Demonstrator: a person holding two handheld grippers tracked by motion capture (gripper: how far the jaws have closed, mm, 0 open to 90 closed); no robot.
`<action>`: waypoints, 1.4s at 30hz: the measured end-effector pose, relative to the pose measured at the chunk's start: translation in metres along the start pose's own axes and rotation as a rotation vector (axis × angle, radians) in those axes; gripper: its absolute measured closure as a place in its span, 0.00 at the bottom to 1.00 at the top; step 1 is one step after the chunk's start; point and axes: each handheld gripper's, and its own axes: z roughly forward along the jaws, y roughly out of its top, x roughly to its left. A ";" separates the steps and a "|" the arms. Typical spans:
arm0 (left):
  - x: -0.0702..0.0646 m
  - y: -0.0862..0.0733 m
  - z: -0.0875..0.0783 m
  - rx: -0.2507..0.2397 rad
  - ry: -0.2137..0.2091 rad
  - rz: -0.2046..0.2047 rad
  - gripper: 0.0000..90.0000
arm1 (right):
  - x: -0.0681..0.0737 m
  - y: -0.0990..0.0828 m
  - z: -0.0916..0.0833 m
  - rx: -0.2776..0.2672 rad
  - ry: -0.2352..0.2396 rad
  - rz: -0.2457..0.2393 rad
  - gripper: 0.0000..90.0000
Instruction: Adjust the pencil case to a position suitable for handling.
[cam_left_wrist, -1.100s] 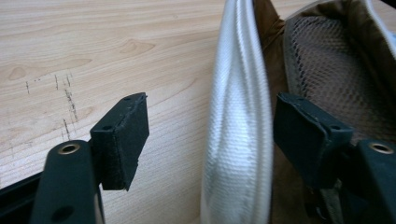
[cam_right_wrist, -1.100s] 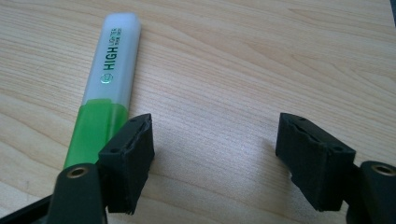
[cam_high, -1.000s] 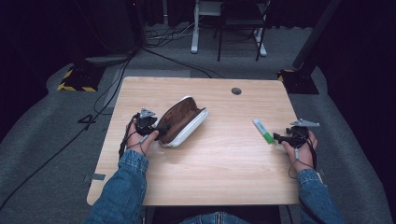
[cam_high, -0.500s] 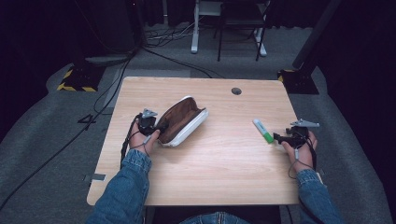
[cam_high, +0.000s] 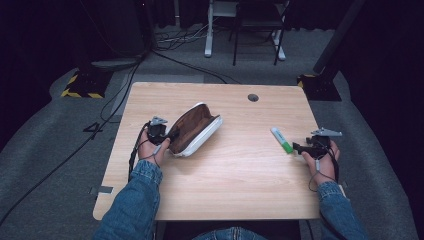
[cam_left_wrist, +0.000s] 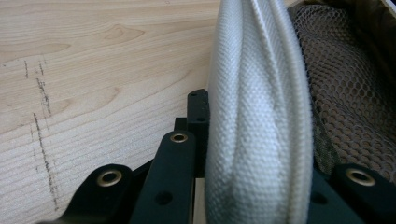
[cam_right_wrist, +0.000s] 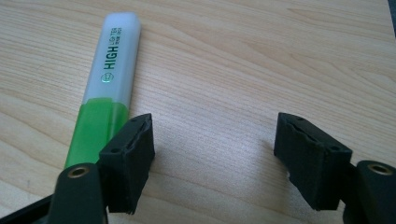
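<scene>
Item: open pencil case of off-white woven canvas with brown mesh-lined interior, lying on its side left of centre on the light wooden table, mouth facing up and toward the far edge

Left gripper: jaws have just been closing and now stand clamped on the near canvas wall of the case; in the left gripper view the white edge runs up between the black jaws, mesh lining to its right

Item: green-bodied highlighter pen with translucent white cap, flat on the table toward the right edge, well apart from the case, cap pointing to the far side

Right gripper: jaws apart, empty; in the right gripper view the pen lies outside the gap, just beside the left jaw, green end nearest

Step in hand, by judgement: steady the case, then pick up the pen for loading

Handling notes:
- keep the left grip firm and low so the mouth stays open
- shift the right gripper sideways until the pen sits between both jaws, not alongside one
- close across the green barrel, square to its length; a skewed bite may roll it
- lift clear before crossing to the case
</scene>
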 end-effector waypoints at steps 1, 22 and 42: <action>0.000 0.000 0.000 0.000 -0.002 -0.004 0.93 | 0.000 0.000 0.000 0.000 0.000 0.000 0.32; -0.026 0.012 -0.020 0.012 -0.116 0.043 0.94 | 0.000 0.000 0.000 -0.001 0.000 0.001 0.32; -0.076 0.013 -0.022 0.066 -0.284 0.158 0.94 | 0.000 0.000 0.000 -0.001 0.000 0.001 0.32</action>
